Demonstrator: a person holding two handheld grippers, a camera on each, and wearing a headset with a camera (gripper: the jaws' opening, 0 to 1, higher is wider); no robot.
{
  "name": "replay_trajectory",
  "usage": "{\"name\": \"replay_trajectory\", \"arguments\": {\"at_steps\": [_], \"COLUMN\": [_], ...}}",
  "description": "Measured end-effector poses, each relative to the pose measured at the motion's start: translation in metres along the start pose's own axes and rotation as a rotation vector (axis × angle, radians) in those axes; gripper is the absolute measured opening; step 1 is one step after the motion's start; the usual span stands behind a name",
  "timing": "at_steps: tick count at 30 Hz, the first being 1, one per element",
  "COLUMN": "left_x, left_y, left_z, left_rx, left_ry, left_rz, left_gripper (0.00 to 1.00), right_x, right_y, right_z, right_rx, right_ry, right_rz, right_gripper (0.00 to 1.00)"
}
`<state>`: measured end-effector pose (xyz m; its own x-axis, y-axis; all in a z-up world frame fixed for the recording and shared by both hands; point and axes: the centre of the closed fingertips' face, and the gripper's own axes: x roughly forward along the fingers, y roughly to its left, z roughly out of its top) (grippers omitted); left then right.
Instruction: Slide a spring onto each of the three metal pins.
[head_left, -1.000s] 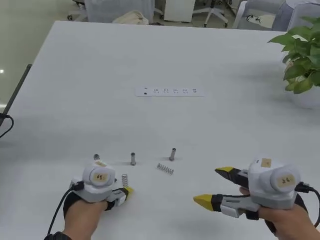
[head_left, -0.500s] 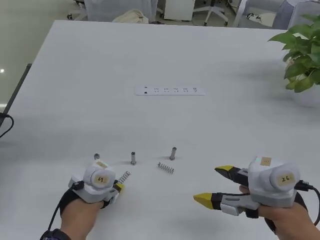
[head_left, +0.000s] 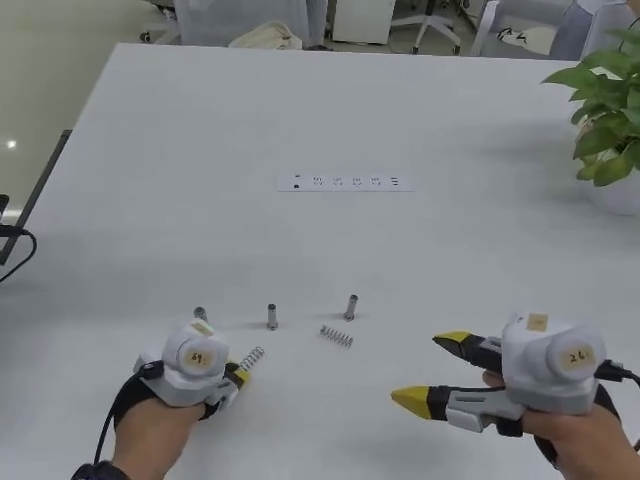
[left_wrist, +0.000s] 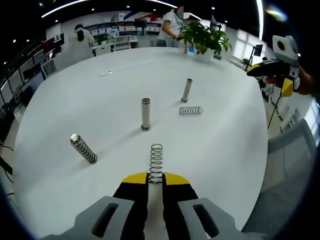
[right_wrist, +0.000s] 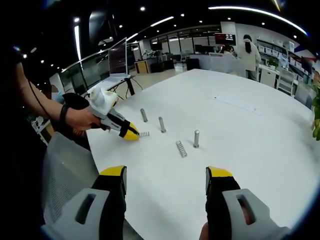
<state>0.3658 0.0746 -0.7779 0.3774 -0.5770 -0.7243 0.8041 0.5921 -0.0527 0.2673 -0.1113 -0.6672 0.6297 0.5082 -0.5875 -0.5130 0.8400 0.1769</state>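
Since a second ago the left gripper (head_left: 236, 375) has drawn slightly back toward the person. The spring (head_left: 251, 357) in its jaws has tipped from upright to a slant, its free end pointing up the table (head_left: 150, 150) toward the middle pin (head_left: 272, 317).

From the head view, the three pins stand in a row. The left pin (head_left: 200, 314) is just beyond the left gripper and the right pin (head_left: 351, 307) is farther along. A loose spring (head_left: 336, 337) lies flat near the right pin, apart from it. The right gripper (head_left: 430, 370) hovers well off to the side, its jaws spread and holding nothing.

From the left gripper view, the jaws are pressed together on the near end of the spring, which sticks out ahead of them toward the middle pin. The left pin already has coils wound around it. The middle and right pins are bare.

From the right gripper view, its own jaws stand wide apart, with the row of pins and the loose spring ahead of them.

By my judgement one pin of three is done. The pinched spring has yet to go on the middle pin, and the loose spring is left for the right pin.
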Motion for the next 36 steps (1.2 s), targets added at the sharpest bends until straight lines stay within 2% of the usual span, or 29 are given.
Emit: {"name": "replay_trajectory", "arguments": {"at_steps": [10, 12, 24, 28, 36], "left_x": [-0.021, -0.026, -0.053, -0.065, -0.08], "left_y": [-0.008, -0.009, -0.003, -0.004, -0.019], "left_z": [0.004, 0.004, 0.01, 0.019, 0.035], "left_rx": [0.02, 0.044, 0.053, 0.077, 0.163], "left_ry": [-0.04, -0.04, -0.082, -0.105, -0.134], "left_rz": [-0.032, -0.026, -0.028, -0.027, -0.061], "left_gripper": [0.02, 0.02, 0.02, 0.02, 0.02], "right_x": [0.003, 0.004, 0.004, 0.004, 0.008], "right_y": [0.008, 0.01, 0.016, 0.017, 0.026], "right_z": [0.001, 0.001, 0.0, 0.002, 0.014], "right_rx": [-0.002, -0.002, -0.01, -0.02, -0.044], "right_ry": [-0.003, -0.005, -0.006, -0.005, -0.019], "right_rz": [0.021, 0.026, 0.043, 0.05, 0.082], "right_gripper": [0.62, 0.62, 0.61, 0.61, 0.58]}}
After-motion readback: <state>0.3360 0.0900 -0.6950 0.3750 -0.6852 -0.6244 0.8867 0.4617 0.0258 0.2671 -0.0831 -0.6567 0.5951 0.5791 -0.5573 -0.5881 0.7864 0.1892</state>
